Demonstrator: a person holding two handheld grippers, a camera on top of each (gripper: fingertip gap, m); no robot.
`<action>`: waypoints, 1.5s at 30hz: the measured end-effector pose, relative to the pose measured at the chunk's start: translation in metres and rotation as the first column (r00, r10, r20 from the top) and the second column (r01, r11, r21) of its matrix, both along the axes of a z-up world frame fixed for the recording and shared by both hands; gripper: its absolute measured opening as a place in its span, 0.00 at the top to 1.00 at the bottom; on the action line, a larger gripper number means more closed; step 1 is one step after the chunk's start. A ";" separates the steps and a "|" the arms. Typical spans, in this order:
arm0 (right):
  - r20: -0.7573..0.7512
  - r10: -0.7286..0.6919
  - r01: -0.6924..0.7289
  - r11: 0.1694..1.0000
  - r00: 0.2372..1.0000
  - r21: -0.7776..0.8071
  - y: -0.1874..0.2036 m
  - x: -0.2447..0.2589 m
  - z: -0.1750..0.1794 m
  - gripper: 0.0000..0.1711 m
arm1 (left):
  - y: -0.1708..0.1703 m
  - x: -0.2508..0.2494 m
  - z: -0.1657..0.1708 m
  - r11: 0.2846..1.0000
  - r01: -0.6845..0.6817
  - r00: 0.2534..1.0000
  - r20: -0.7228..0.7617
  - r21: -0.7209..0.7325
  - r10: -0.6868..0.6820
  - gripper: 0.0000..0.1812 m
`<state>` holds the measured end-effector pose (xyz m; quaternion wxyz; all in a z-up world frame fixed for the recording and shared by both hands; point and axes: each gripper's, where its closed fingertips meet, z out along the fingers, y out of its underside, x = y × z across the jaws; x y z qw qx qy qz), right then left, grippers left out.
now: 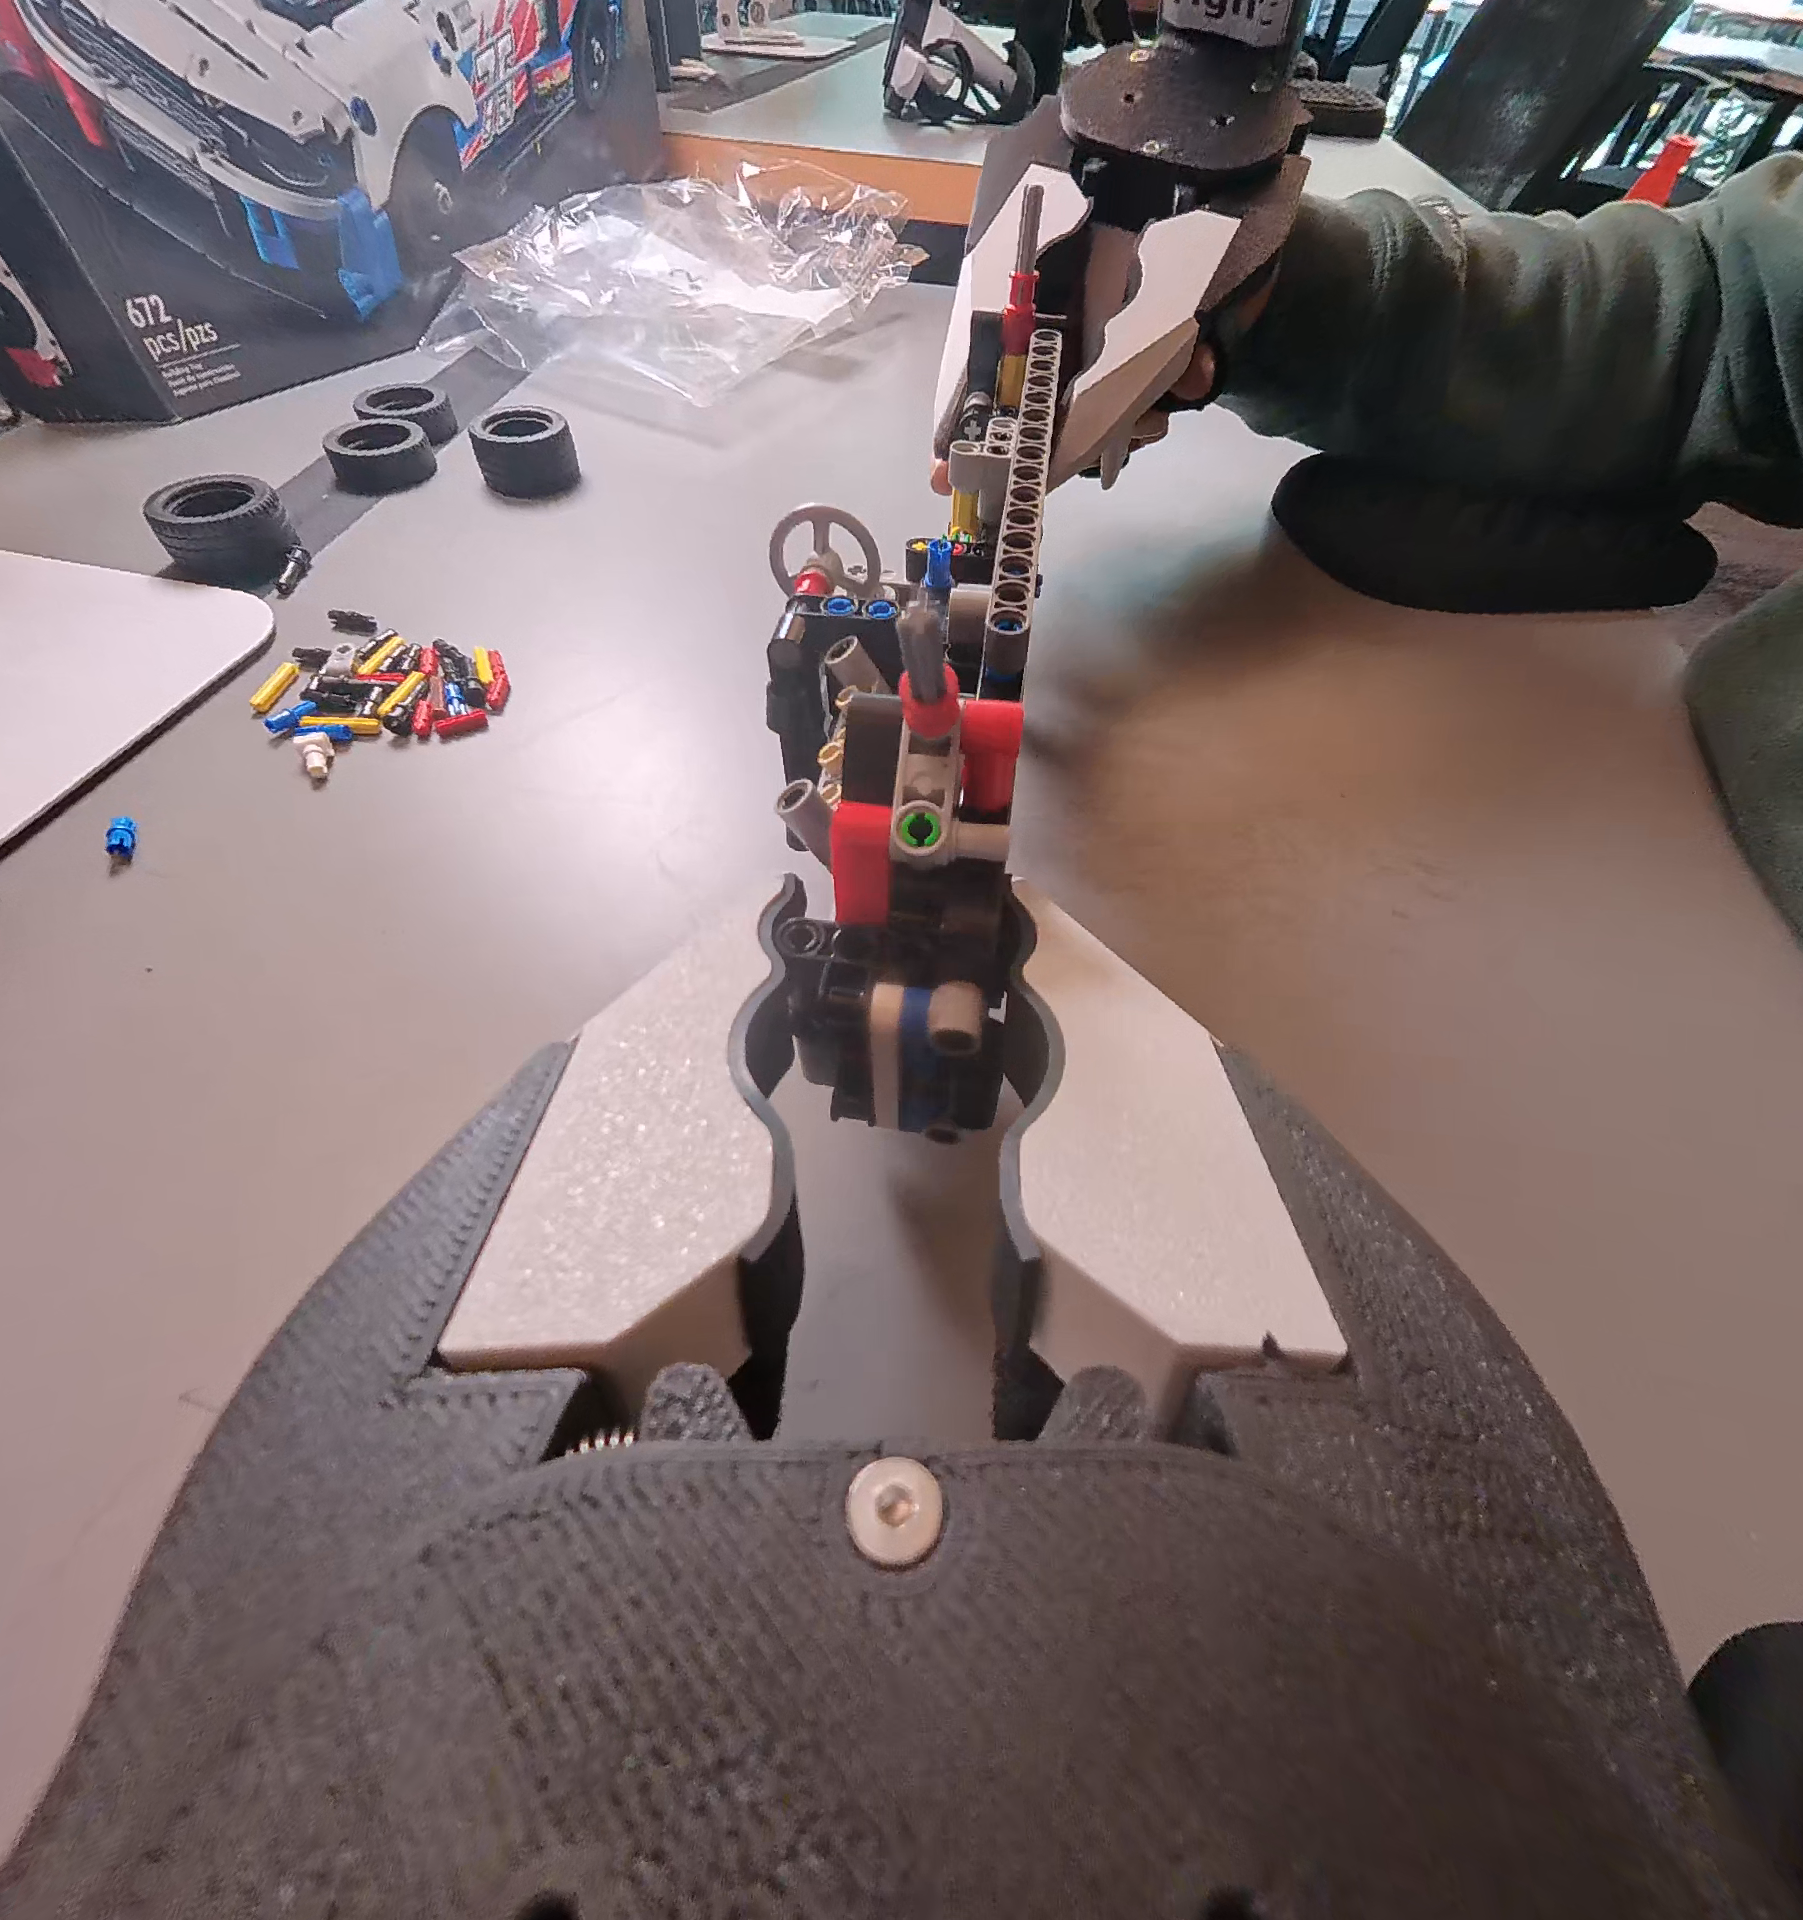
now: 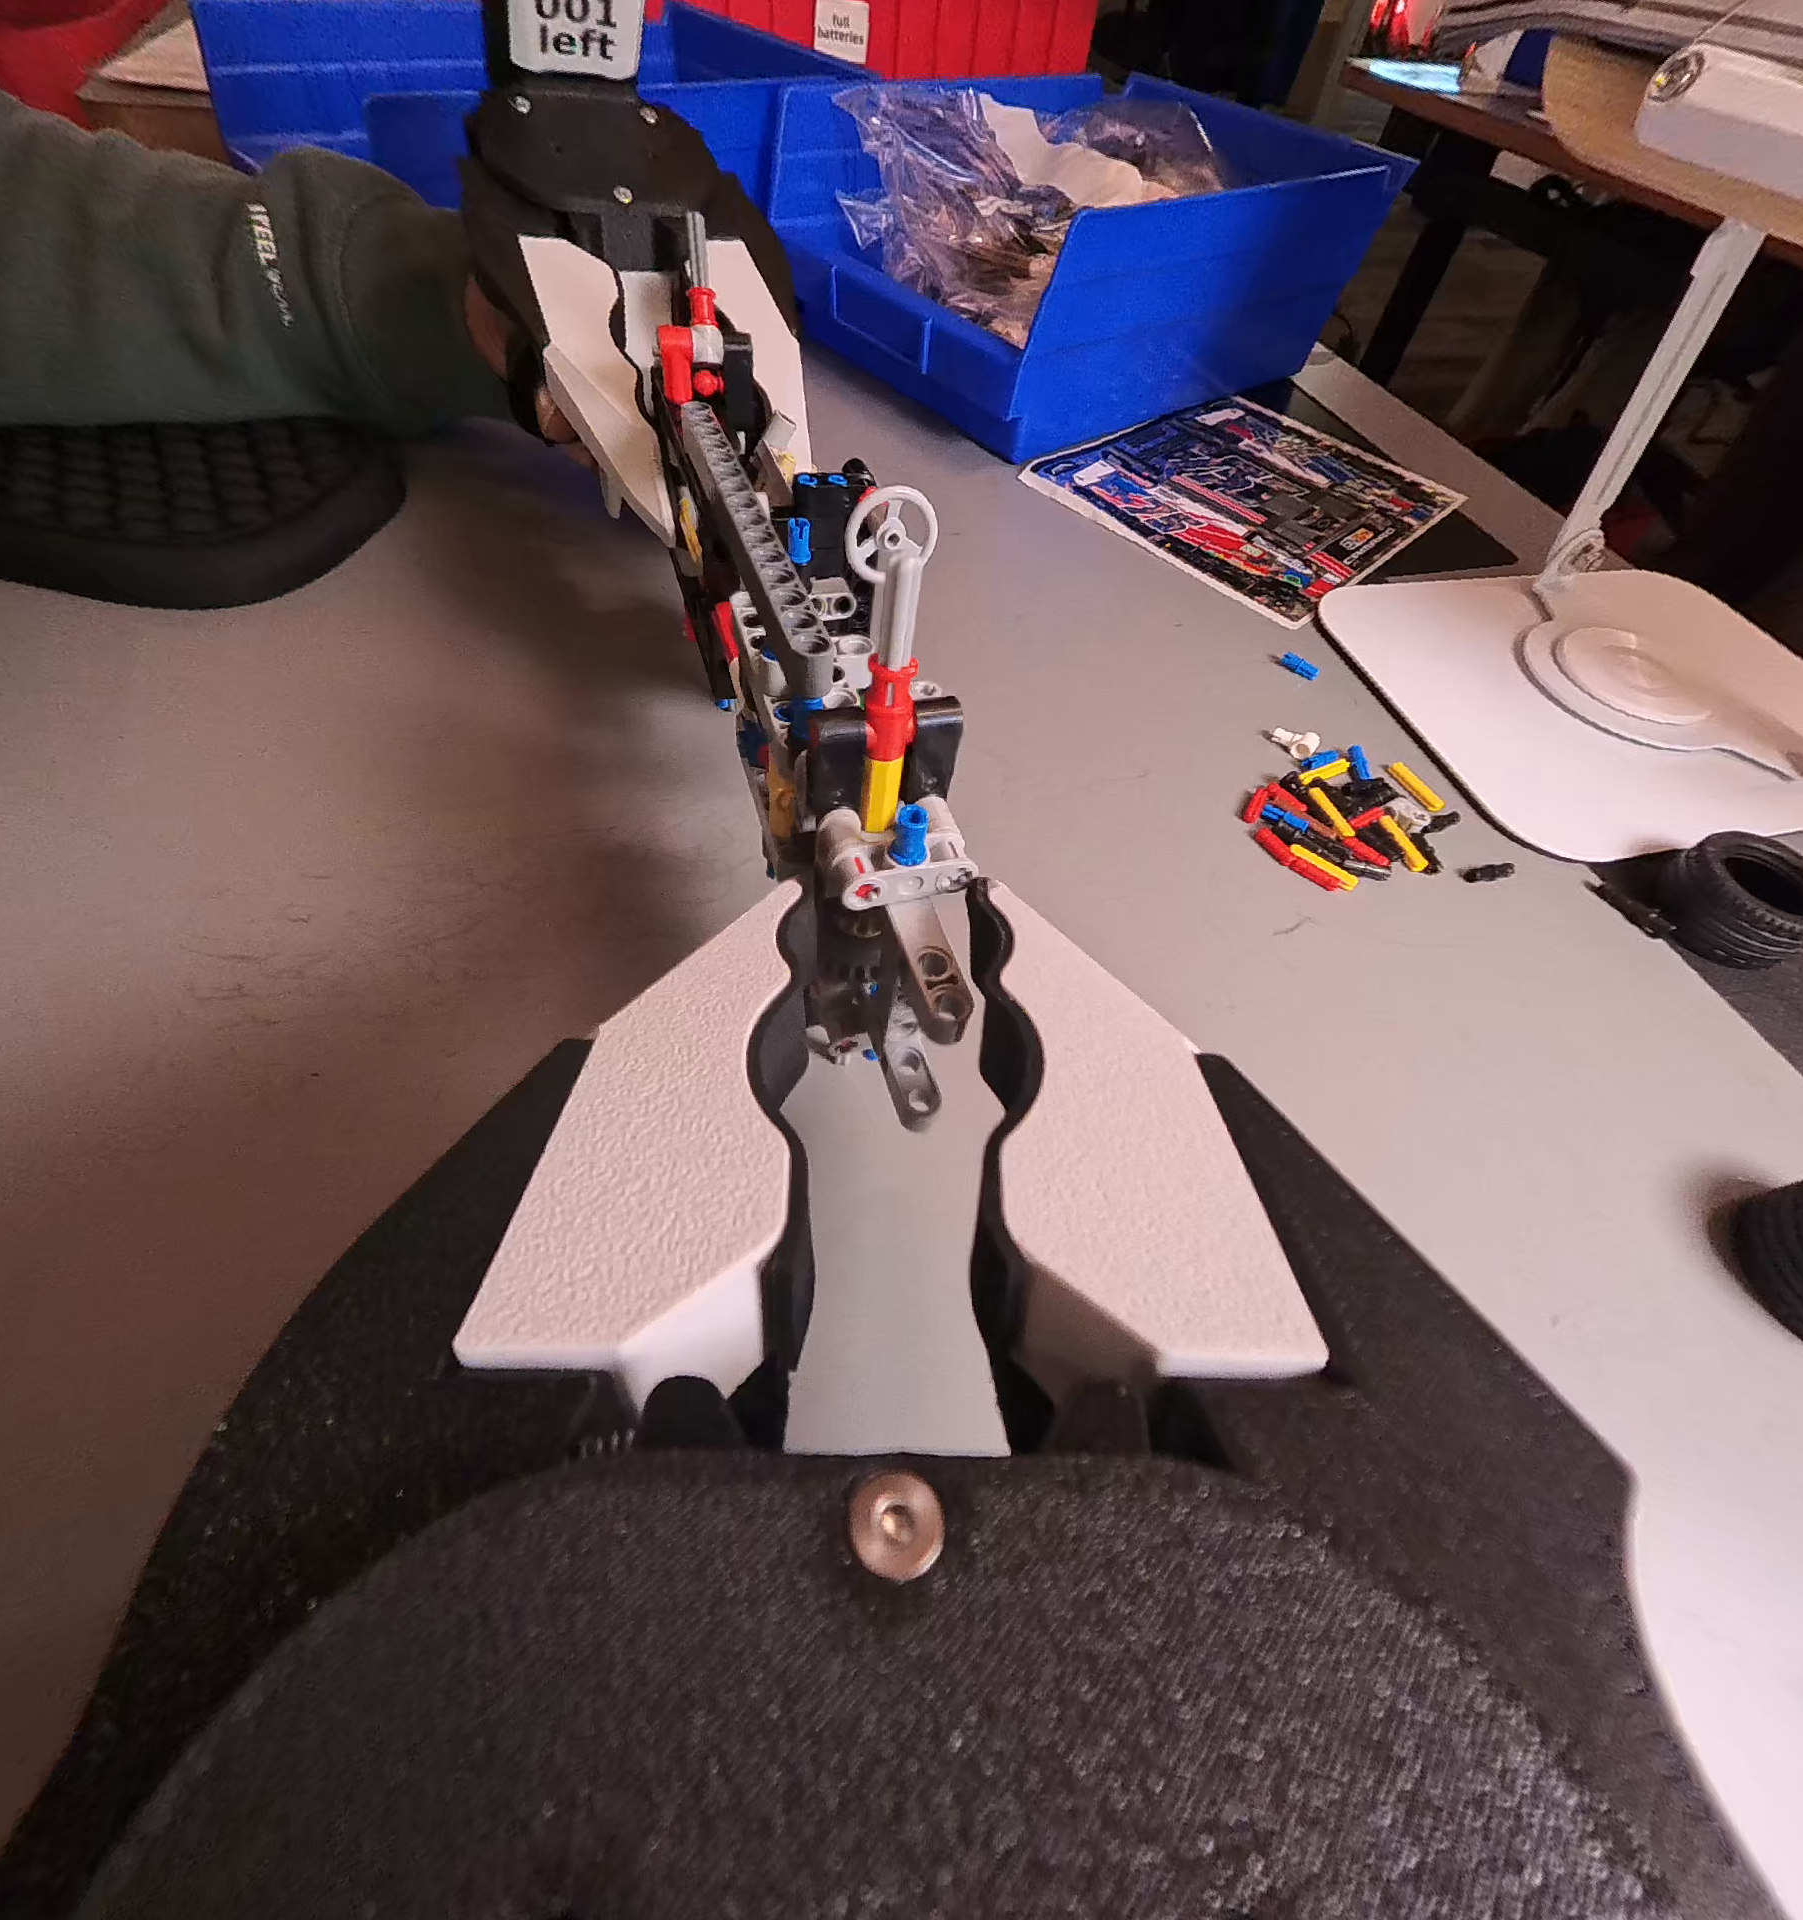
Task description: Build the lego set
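We hold the long lego build (image 1: 918, 790) up off the grey table (image 1: 461, 1039), one end in each gripper. Our left gripper (image 1: 902, 997) has its two white fingers (image 1: 668, 1143) pulled in close, and they squeeze the black end of the build right between the tips. Our right gripper (image 2: 892, 977) is pulled in close too, and it pinches the grey end of the build between its tips. In the left view we see the right gripper straight ahead at the far end of the build. A small grey steering wheel (image 2: 890, 530) sticks up from the build, about halfway between our two grippers. Ahead and to the left of the left gripper lie a little pile of coloured pins (image 1: 388, 681), four black tires (image 1: 398, 457), the set's box (image 1: 253, 187) and an empty clear bag (image 1: 668, 291). Ahead and to the right of the right gripper we see a blue bin (image 2: 1136, 343) and a sticker sheet (image 2: 1240, 509).
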<state>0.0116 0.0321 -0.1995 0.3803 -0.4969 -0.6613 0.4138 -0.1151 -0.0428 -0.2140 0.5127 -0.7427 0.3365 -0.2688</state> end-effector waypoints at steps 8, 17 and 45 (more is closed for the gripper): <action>-0.081 -0.031 0.055 0.947 0.996 0.316 0.001 0.018 0.048 0.78 | 0.000 -0.001 0.000 1.000 -0.002 1.000 0.012 -0.007 0.002 0.81; -0.051 0.003 0.040 0.593 0.999 0.804 -0.022 -0.014 0.030 0.72 | 0.002 -0.003 0.000 0.998 -0.006 0.998 0.064 -0.055 0.010 0.81; 0.019 -0.147 0.051 0.460 0.989 0.886 -0.008 -0.030 0.017 0.81 | 0.001 -0.002 -0.001 0.993 0.002 0.995 0.098 -0.119 0.010 0.81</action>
